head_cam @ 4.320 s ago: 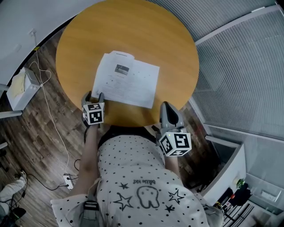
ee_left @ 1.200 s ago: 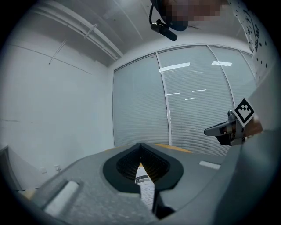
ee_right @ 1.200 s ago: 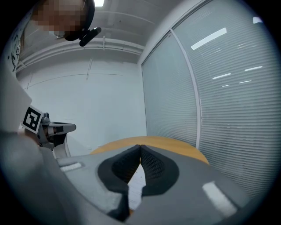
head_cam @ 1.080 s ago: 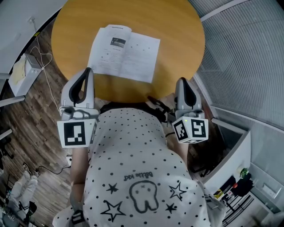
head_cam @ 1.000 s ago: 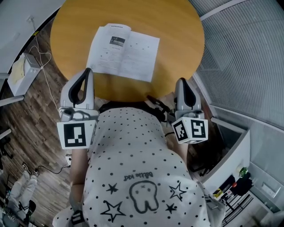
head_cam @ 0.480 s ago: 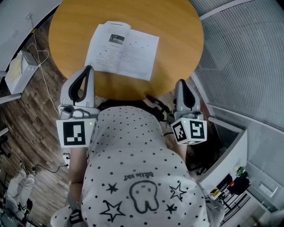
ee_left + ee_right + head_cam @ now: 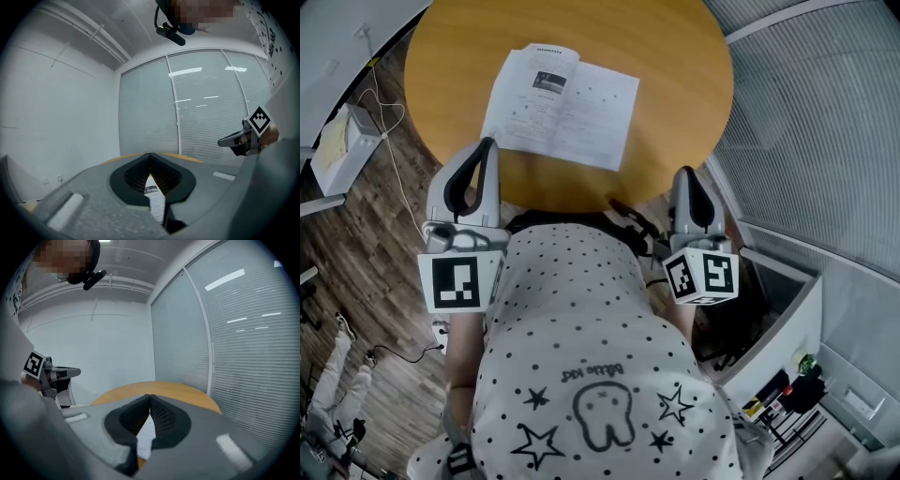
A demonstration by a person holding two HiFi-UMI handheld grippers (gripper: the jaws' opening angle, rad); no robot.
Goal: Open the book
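1. Ahead of both tools, the white paper book with printed pages [image 7: 561, 108] is lying flat and open on the round orange-brown wooden table [image 7: 675, 56].
2. The grey left gripper [image 7: 484, 150] is hovering off the table's near edge, well short of the book, its jaws pressing together on nothing.
3. The grey right gripper [image 7: 686, 176] is hovering likewise, jaws meeting, empty.
4. The task is looking done. Any forward reach with closed tips is risking a creased page or a leaf flipping shut.

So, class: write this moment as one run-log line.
book: open, flat on table; left gripper: shut, empty; right gripper: shut, empty; both clear of book
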